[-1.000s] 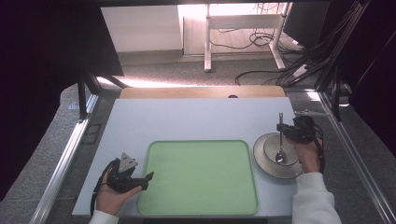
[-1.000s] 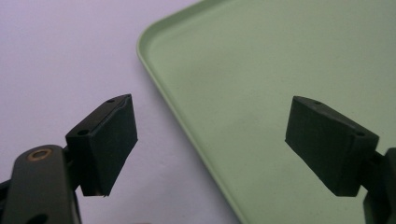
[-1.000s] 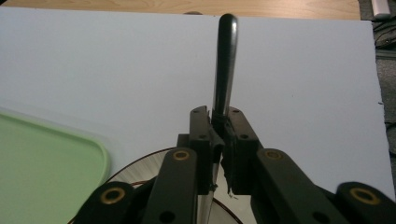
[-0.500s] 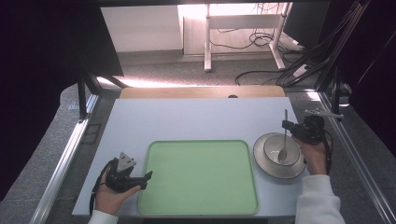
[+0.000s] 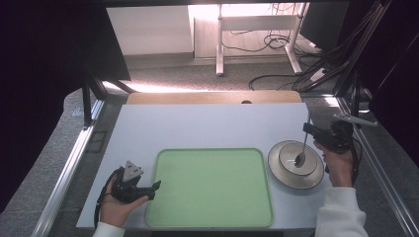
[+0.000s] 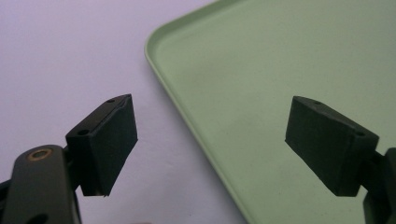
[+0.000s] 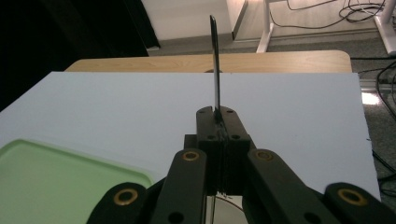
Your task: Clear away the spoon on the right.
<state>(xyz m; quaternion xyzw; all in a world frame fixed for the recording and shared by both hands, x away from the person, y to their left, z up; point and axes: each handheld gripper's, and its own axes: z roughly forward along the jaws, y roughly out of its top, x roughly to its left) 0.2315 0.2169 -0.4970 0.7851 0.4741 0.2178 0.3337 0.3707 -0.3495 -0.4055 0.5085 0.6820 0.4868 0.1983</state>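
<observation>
A metal spoon (image 5: 303, 148) hangs with its bowl end low over a small steel bowl (image 5: 290, 152), which sits on a steel plate (image 5: 282, 174) at the right of the white table. My right gripper (image 5: 309, 129) is shut on the spoon's handle. In the right gripper view the handle (image 7: 215, 60) sticks straight up out of the closed right gripper (image 7: 216, 112). My left gripper (image 5: 152, 189) rests open at the green tray's (image 5: 212, 197) left front corner. In the left gripper view the left gripper (image 6: 210, 135) straddles the tray's rim (image 6: 187, 116), with nothing between the pads.
The white table top (image 5: 207, 126) stretches beyond the tray, with a wooden board (image 5: 212, 97) along its far edge. Metal frame rails (image 5: 69, 163) run down both sides. Cables (image 5: 281, 79) and a desk leg lie on the floor behind.
The right hand has risen and drifted to the right with the spoon, whose handle now leans more to the right. The left hand has stayed put.
</observation>
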